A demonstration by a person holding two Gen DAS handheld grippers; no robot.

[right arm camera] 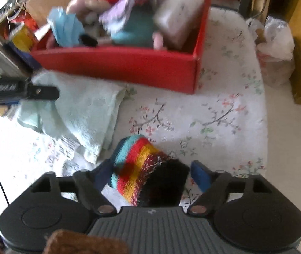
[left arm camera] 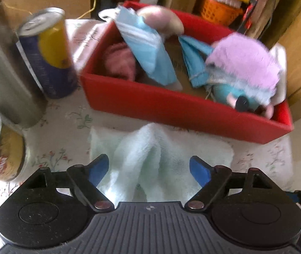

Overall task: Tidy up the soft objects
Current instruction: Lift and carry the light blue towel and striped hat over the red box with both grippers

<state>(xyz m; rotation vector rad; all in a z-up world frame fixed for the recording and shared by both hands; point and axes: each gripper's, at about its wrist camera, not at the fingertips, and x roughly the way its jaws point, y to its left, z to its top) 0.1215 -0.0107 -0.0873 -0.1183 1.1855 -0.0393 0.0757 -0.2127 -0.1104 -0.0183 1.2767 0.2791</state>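
A red box (left arm camera: 171, 105) on the floral cloth holds a purple plush toy (left arm camera: 243, 63), blue cloths (left arm camera: 146, 46) and a pink knit piece (left arm camera: 118, 61). A pale green towel (left arm camera: 154, 160) lies bunched in front of the box. My left gripper (left arm camera: 149, 170) is open, its blue-padded fingers either side of the towel's raised fold. In the right wrist view my right gripper (right arm camera: 150, 173) is open around a rainbow-striped knit piece (right arm camera: 142, 169) with a dark end. The red box (right arm camera: 118, 63) and towel (right arm camera: 82, 110) lie beyond it, and the left gripper's finger (right arm camera: 42, 92) shows above the towel.
A blue and yellow can (left arm camera: 47, 53), a steel cylinder (left arm camera: 4, 78) and a printed tin (left arm camera: 4, 154) stand left of the box. Cardboard boxes and an orange basket (left arm camera: 218, 8) sit behind. A white plastic bag (right arm camera: 275, 42) lies beyond the cloth's right edge.
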